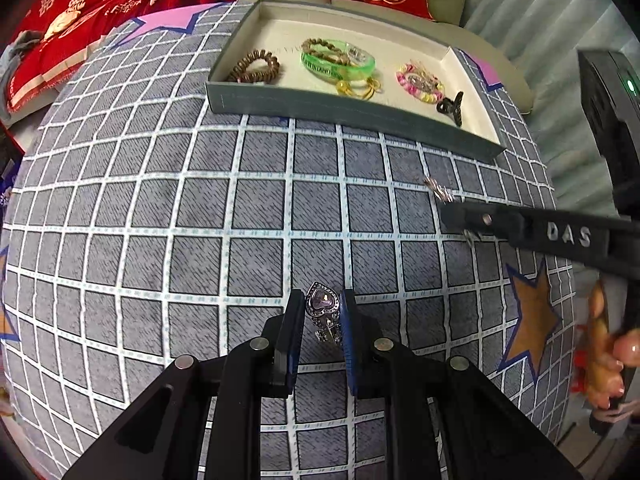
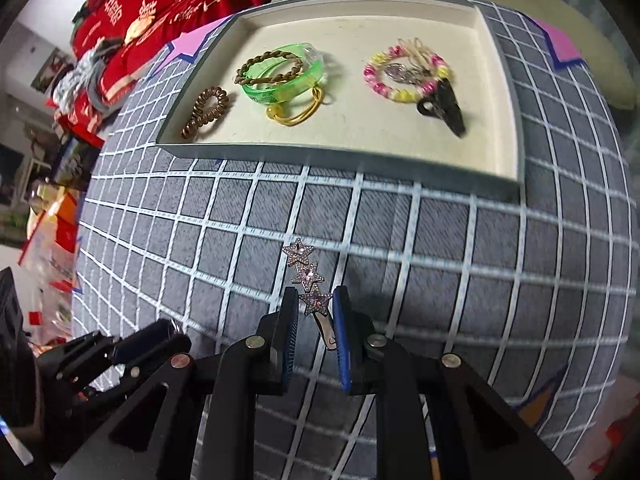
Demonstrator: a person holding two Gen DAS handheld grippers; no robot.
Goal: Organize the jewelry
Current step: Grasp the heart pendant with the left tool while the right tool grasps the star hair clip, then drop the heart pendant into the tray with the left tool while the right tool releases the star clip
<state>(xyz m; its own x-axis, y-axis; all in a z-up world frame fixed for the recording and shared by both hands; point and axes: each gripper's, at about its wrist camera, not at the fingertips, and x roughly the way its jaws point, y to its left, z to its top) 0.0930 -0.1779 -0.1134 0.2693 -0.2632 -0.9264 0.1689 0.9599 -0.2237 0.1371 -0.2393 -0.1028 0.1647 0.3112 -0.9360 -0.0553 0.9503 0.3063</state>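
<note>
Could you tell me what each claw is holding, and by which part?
Left claw: heart-stone ring, gripped by its sides. Right claw: star hair clip, gripped at its clasp end.

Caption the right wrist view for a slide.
Right gripper holds a star hair clip over the grid cloth, tray ahead.

Bare cloth (image 2: 420,240) lies before the tray wall (image 2: 360,168).

L gripper (image 1: 323,308) clamped, R gripper (image 2: 316,306) clamped, both tilted down
</note>
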